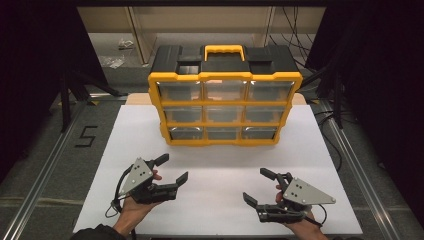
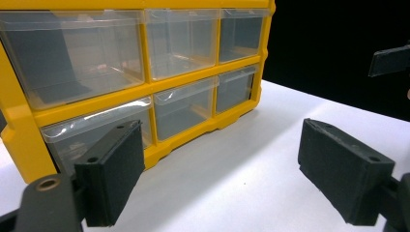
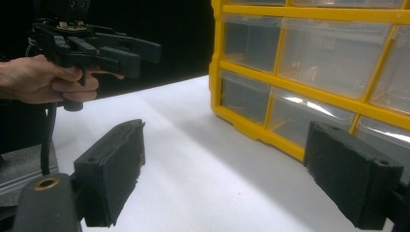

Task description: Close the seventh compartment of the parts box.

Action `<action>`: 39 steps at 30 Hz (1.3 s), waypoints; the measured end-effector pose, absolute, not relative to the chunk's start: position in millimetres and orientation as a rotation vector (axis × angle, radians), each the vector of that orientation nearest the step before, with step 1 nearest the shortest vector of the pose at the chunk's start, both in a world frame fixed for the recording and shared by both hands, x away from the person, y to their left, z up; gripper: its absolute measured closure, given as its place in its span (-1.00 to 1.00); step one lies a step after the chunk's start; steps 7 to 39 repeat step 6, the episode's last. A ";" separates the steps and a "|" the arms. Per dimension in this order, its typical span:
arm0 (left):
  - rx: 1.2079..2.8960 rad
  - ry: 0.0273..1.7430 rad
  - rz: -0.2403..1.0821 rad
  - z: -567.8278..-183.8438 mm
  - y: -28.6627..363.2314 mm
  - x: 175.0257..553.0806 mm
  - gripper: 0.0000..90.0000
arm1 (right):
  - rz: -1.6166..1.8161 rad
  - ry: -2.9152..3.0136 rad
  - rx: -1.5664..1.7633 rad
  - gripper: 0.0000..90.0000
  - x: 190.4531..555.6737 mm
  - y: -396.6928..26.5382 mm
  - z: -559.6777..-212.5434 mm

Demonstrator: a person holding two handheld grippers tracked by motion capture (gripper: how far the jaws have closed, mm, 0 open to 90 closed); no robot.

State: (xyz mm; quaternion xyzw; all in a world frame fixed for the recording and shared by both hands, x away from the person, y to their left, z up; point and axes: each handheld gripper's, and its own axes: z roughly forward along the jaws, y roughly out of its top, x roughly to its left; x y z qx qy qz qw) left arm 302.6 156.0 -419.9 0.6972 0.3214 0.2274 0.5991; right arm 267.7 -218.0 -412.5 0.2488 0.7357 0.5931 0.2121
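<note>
My left gripper (image 1: 172,170) sits low over the white table (image 1: 220,200), jaws spread wide, nothing between them. My right gripper (image 1: 259,187) mirrors it on the other side, also wide and empty. Both are well apart from the yellow drawer cabinet (image 1: 225,107), which stands upright at the far middle of the table with all its clear drawers shut. I judge this as the approach step: nothing touched yet. Next move calls for reaching forward and lining one gripper up on a drawer front. The left gripper view gives the bottom-left drawer (image 2: 96,130) close up, apparently with small contents inside; the high view can't resolve that. The right gripper view catches my left hand (image 3: 43,79) on its grip.
</note>
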 end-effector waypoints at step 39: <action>1.616 0.746 0.529 -419.8 156.1 302.9 -0.64 | 1.647 2.043 0.691 -0.65 267.7 -218.0 -412.4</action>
